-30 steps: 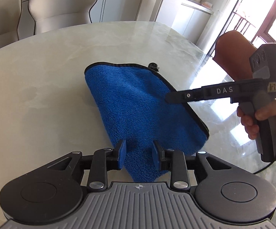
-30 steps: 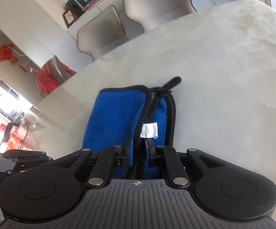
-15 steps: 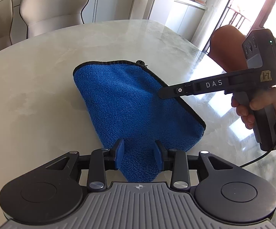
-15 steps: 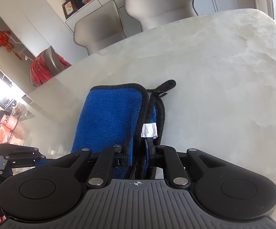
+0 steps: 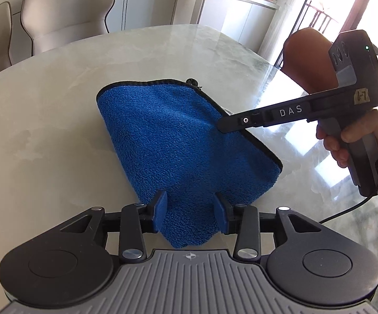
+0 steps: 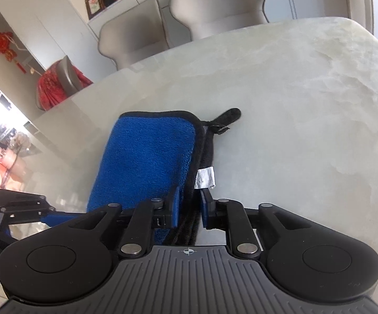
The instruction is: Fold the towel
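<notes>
Towel (image 5: pixel 183 141), blue with black trim, is laid folded on table (image 5: pixel 45 120). Its near corner is seen between the fingers (image 5: pixel 160 213) of left gripper (image 5: pixel 191 214), whose jaws have just been opening; pads are parted and not pressed on the cloth, so it is released. Right gripper (image 6: pixel 191 209) is set over the black trimmed edge, jaws just opened a little, with trim layers in the narrow gap; whether the pads touch it cannot be told. White tag (image 6: pixel 205 178) is seen just ahead of the right finger. Hanging loop (image 6: pixel 228 116) is laid beyond the far corner.
</notes>
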{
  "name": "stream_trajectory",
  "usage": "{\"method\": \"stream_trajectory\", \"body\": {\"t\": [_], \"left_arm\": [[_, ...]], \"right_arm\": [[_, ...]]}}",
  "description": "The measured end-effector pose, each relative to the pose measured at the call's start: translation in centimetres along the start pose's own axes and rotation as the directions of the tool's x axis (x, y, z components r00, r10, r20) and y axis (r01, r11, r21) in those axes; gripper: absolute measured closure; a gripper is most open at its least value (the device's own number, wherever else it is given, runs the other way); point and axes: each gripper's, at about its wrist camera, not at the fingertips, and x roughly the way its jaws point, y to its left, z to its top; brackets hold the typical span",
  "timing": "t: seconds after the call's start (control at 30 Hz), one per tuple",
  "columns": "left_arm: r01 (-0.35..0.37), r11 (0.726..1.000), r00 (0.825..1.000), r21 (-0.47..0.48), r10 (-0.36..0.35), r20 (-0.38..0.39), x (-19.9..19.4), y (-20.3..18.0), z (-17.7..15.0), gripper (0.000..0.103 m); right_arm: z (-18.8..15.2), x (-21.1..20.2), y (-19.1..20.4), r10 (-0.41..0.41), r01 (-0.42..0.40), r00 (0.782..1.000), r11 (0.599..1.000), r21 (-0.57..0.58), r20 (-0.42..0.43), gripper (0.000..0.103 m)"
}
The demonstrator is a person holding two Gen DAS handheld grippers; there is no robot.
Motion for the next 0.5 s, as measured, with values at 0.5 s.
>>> {"method": "stream_trajectory", "body": {"t": [0.5], "left_arm": [[0.034, 0.998, 0.999, 0.052, -0.035, 0.021, 0.1, -0.7, -0.1, 0.057]], "right_arm": [[-2.8, -1.5, 2.2, 0.1, -0.107, 0.993, 0.989, -0.103, -0.069, 0.084]]}}
